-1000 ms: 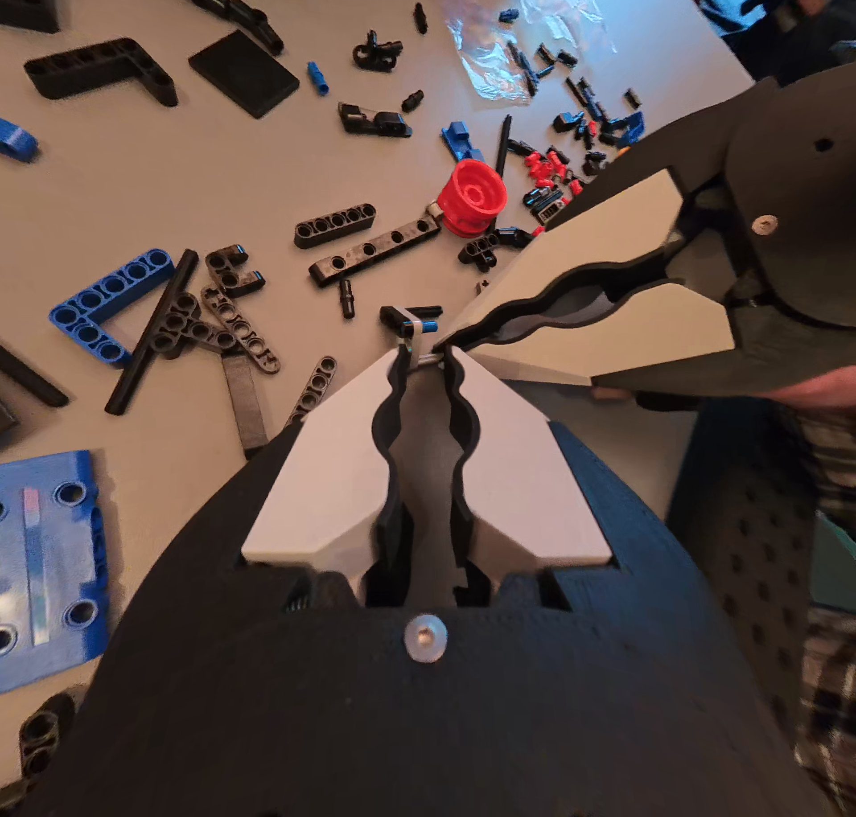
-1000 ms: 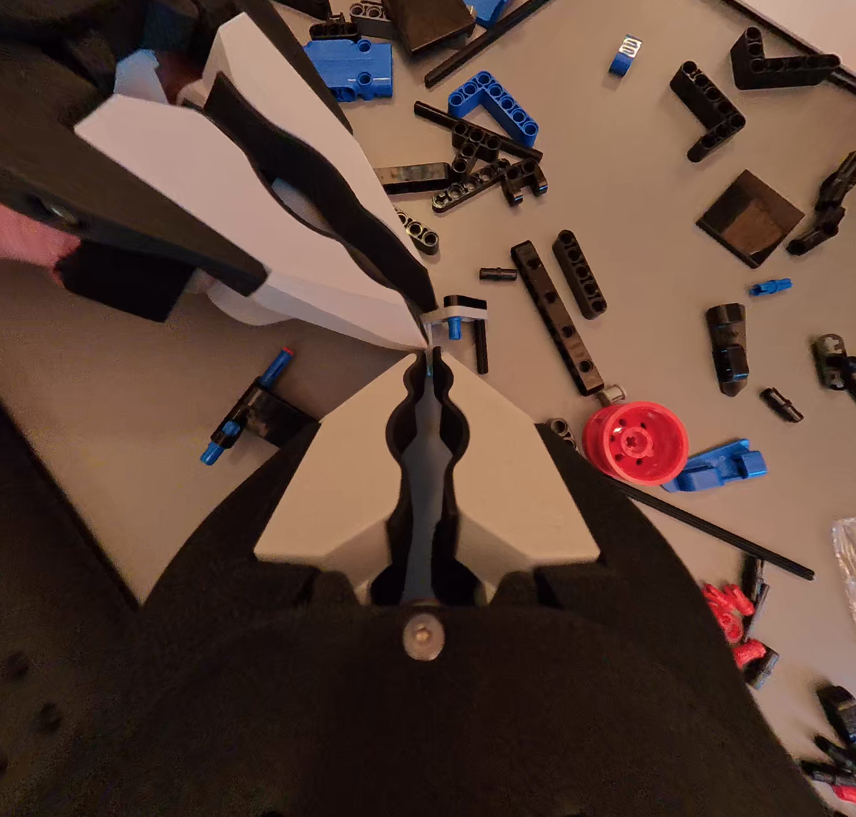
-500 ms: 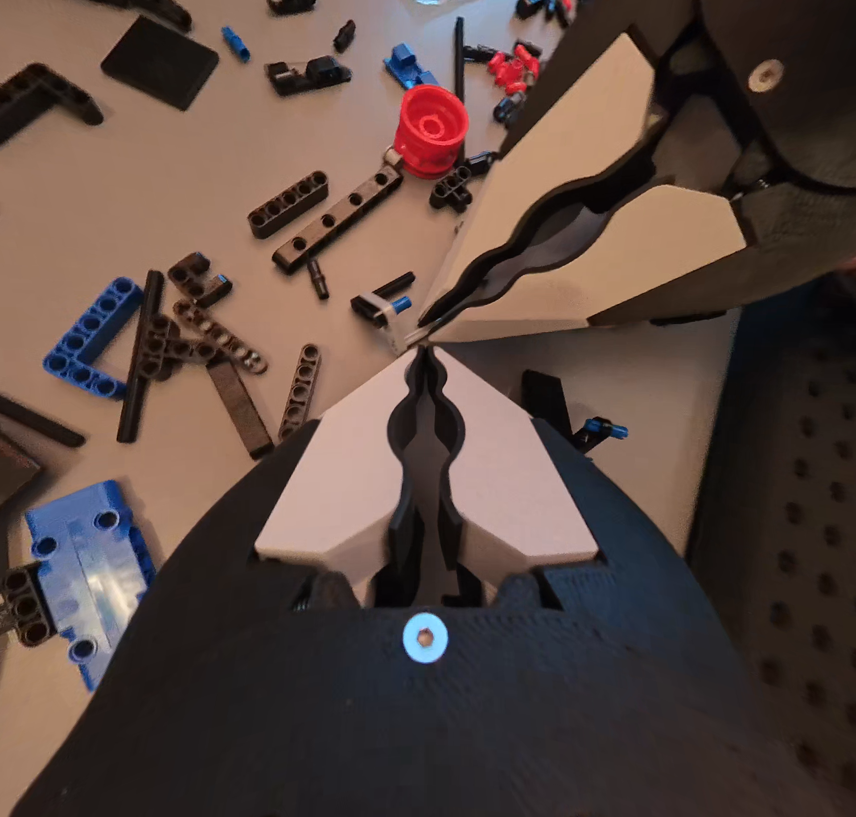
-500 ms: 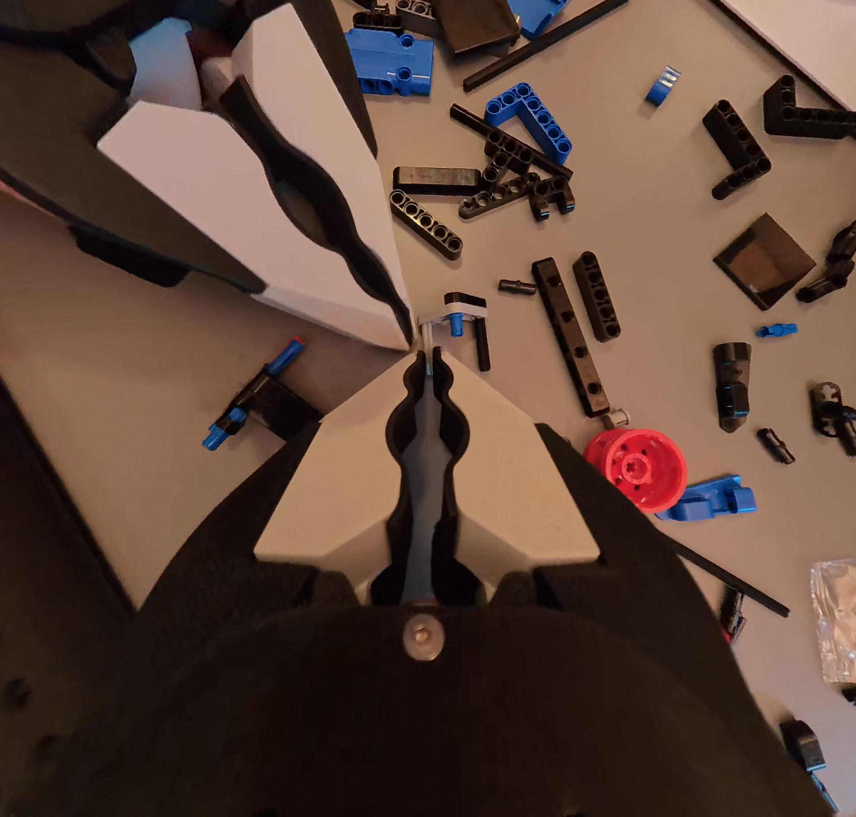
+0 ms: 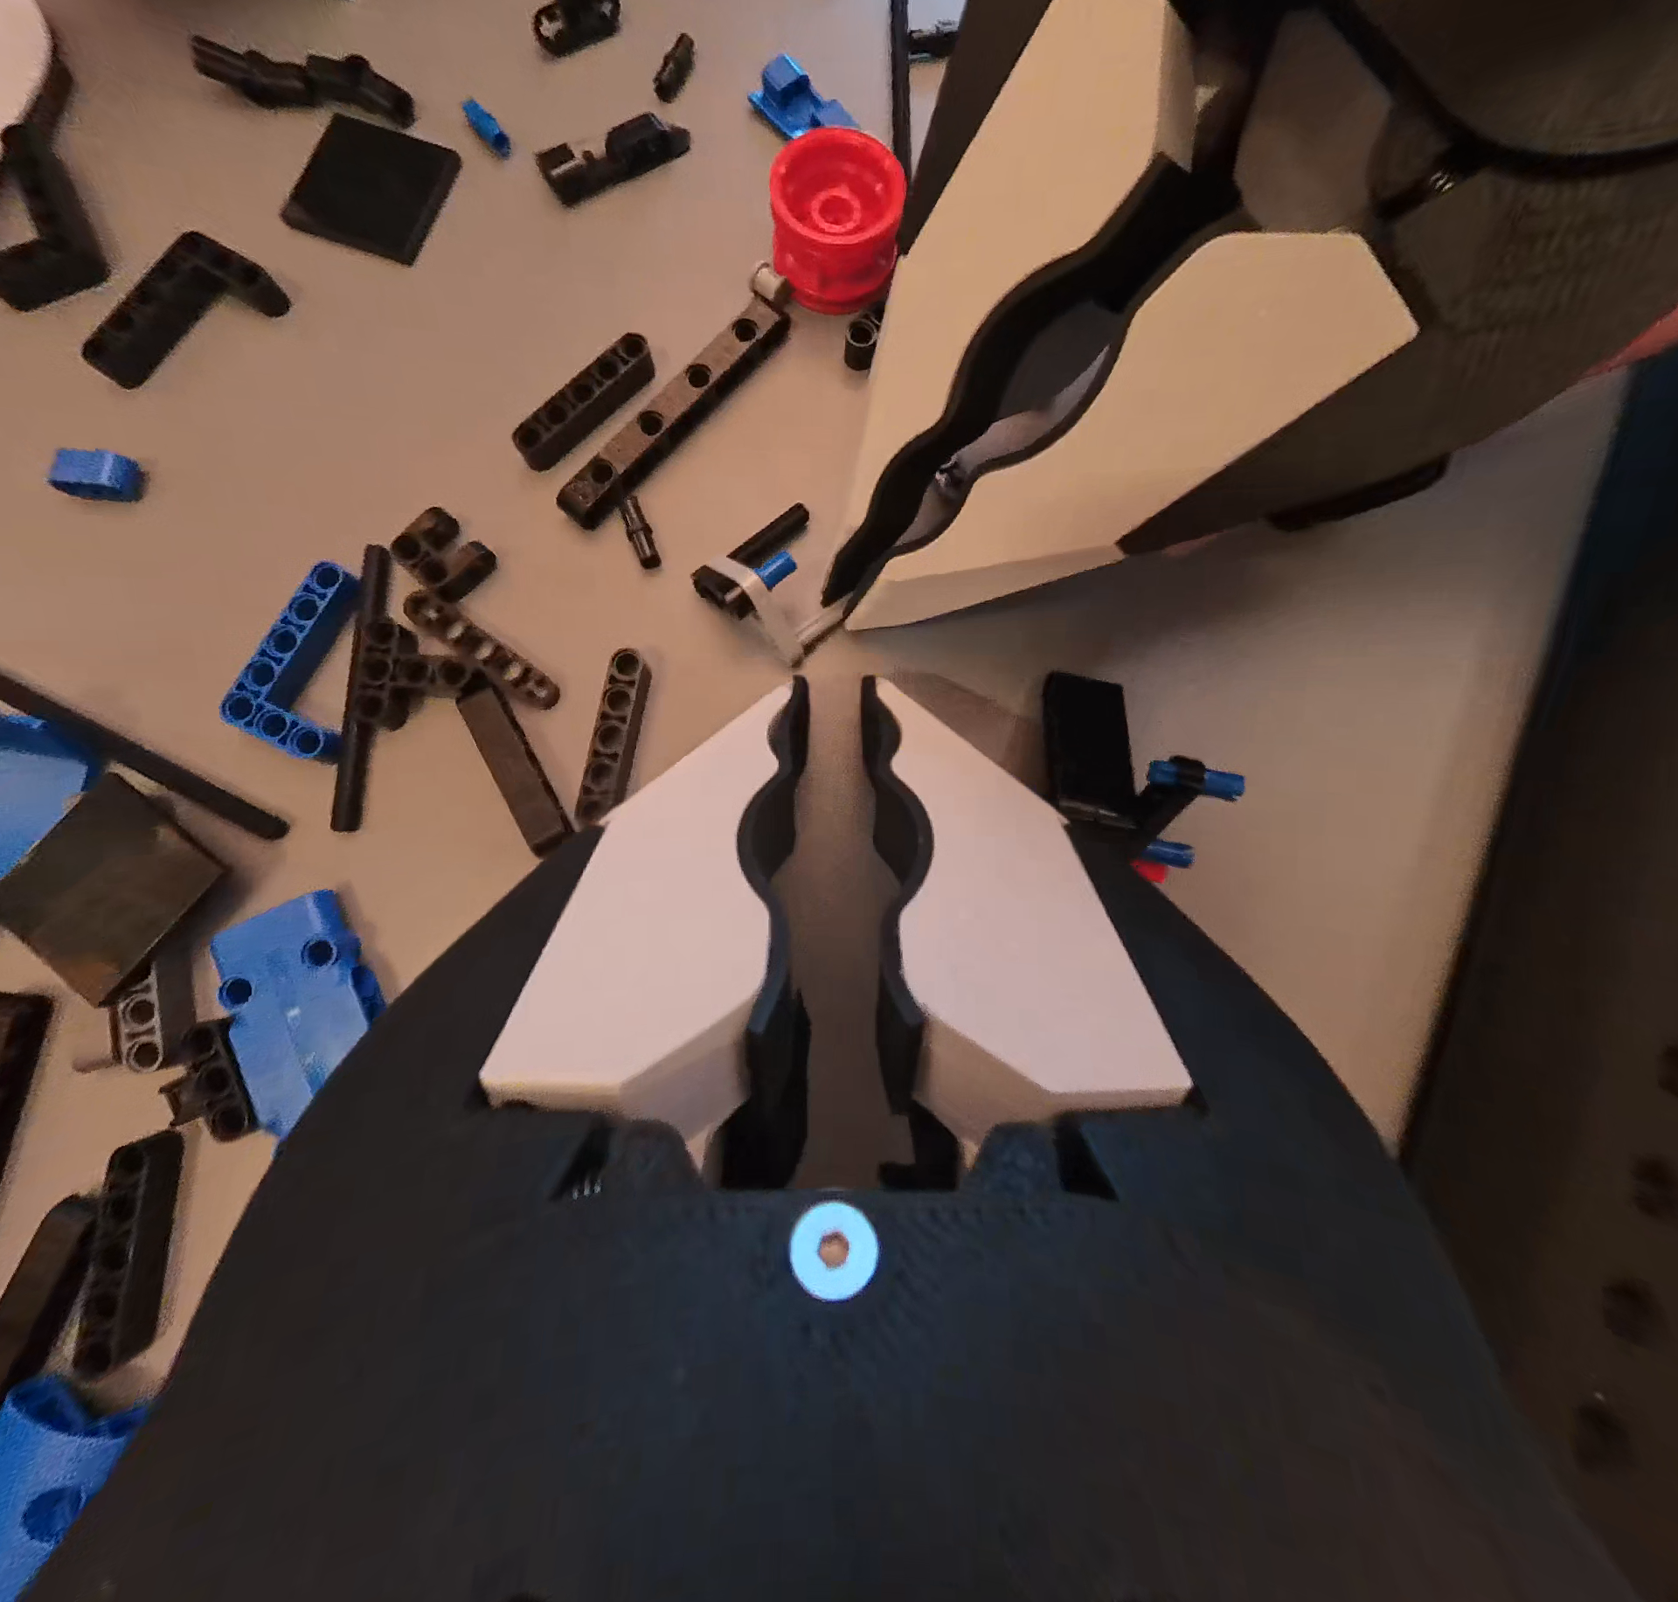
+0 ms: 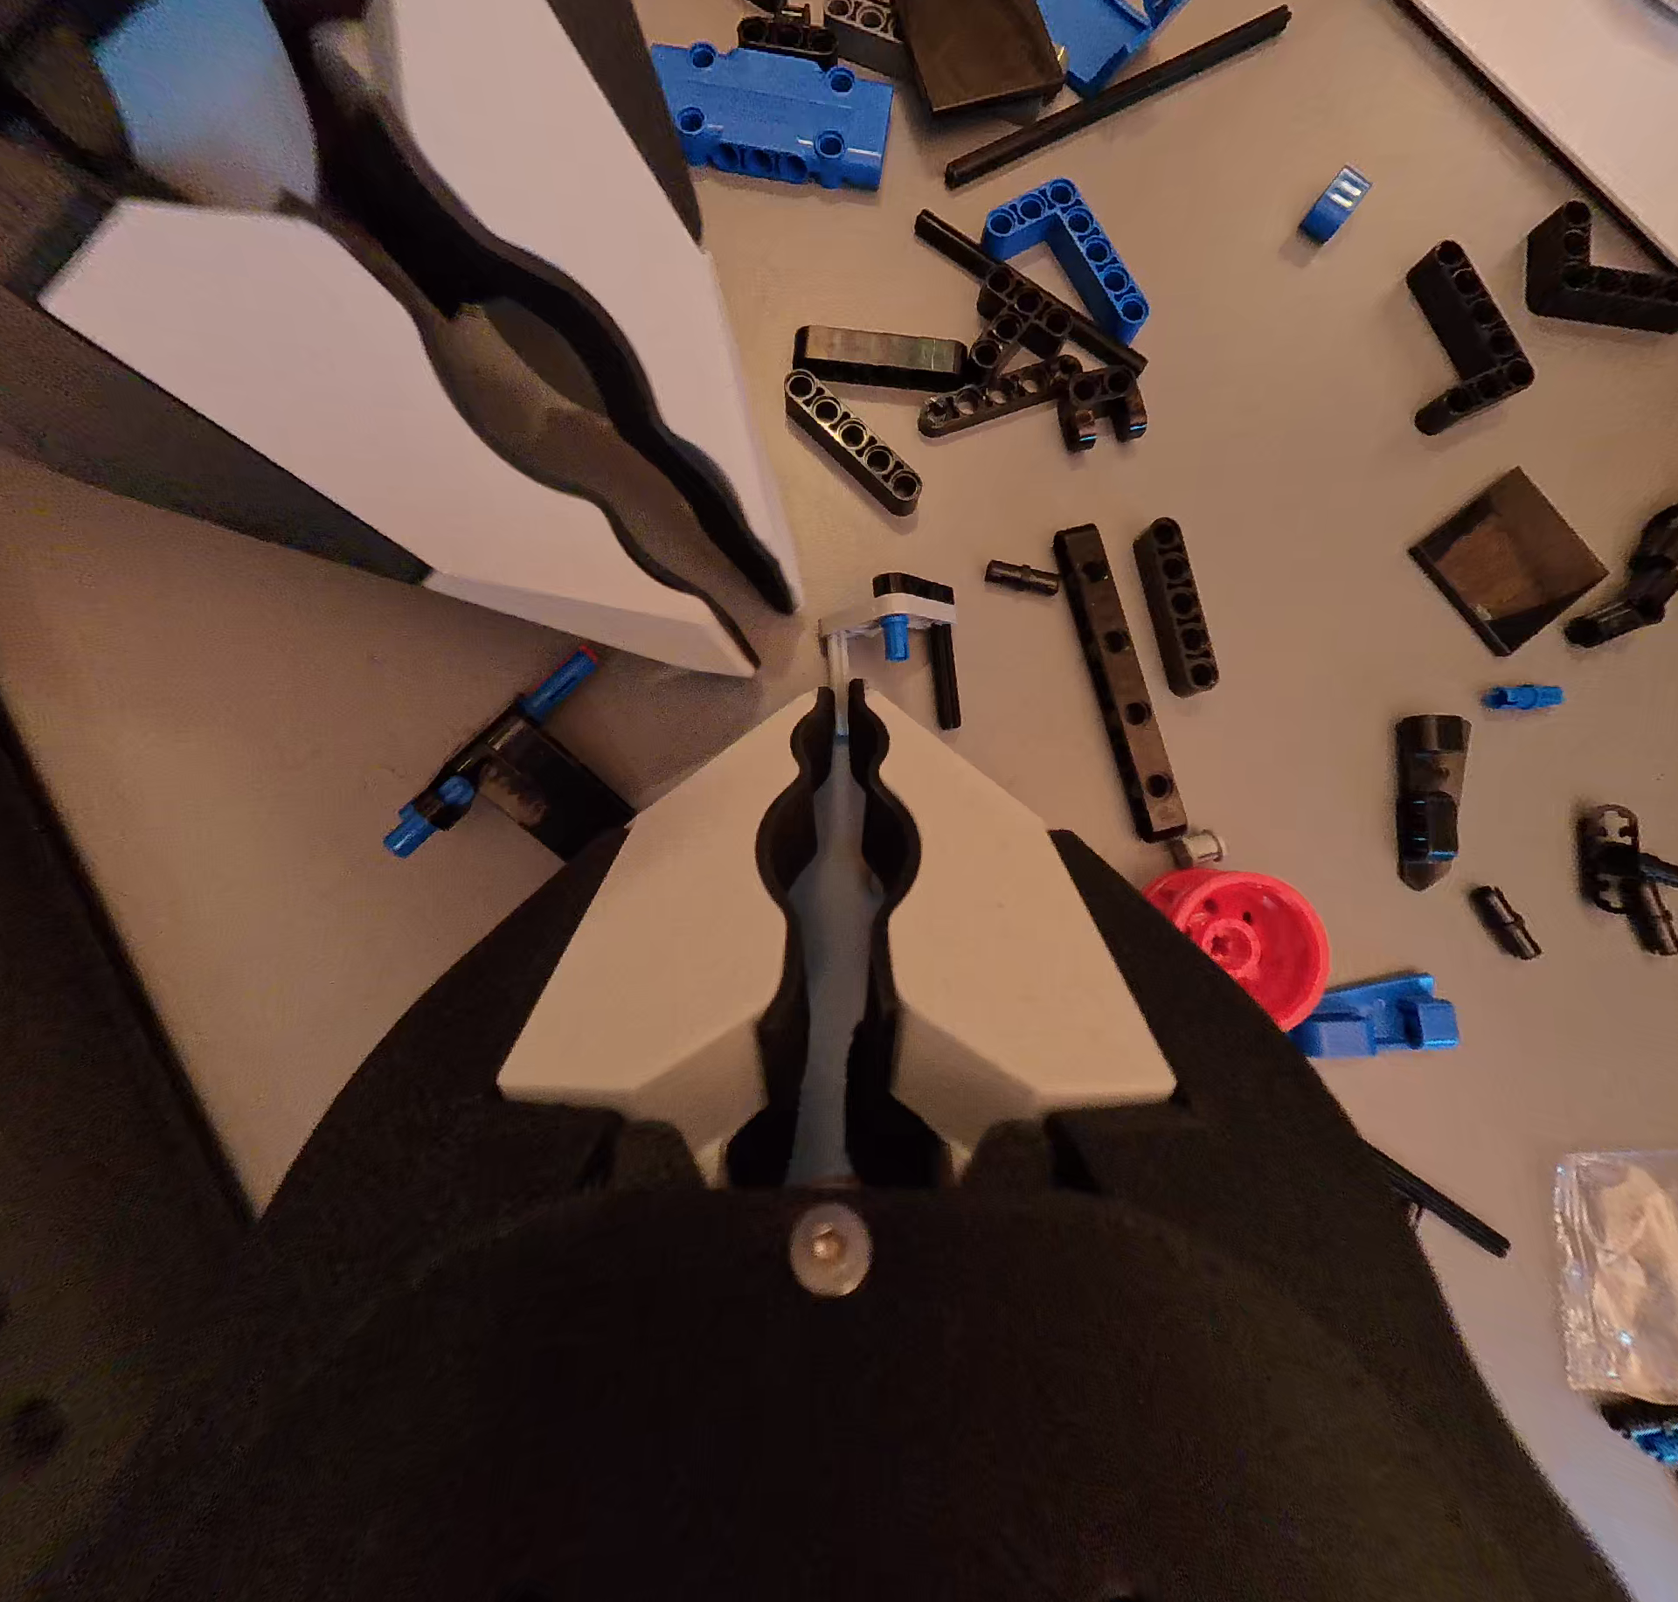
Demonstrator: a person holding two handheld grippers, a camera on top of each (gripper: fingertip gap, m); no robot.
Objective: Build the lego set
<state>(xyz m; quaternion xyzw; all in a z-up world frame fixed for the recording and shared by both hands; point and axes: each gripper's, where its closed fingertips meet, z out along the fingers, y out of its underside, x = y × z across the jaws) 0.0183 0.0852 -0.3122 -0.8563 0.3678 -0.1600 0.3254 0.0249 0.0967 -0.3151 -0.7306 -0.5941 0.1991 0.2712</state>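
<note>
On your far left the blue L-shaped beam (image 5: 283,669) lies flat on the table (image 5: 272,432), with a cluster of black beams (image 5: 436,650) touching its right side. Your left gripper (image 5: 828,691) comes next: its jaws stand apart with nothing between them, and its tips sit just beside the small assembly (image 5: 758,591) without touching it. That assembly is a grey piece carrying 1 blue pin and 1 black axle. Your right gripper (image 6: 843,705) is clamped on the thin grey end of the small assembly (image 6: 894,619), holding it above the table. The red wheel hub (image 5: 837,219) rests behind it, touching the end of a long black beam (image 5: 676,419). To the right, near the table edge, a black piece with blue pins (image 5: 1121,777) lies alone.
</note>
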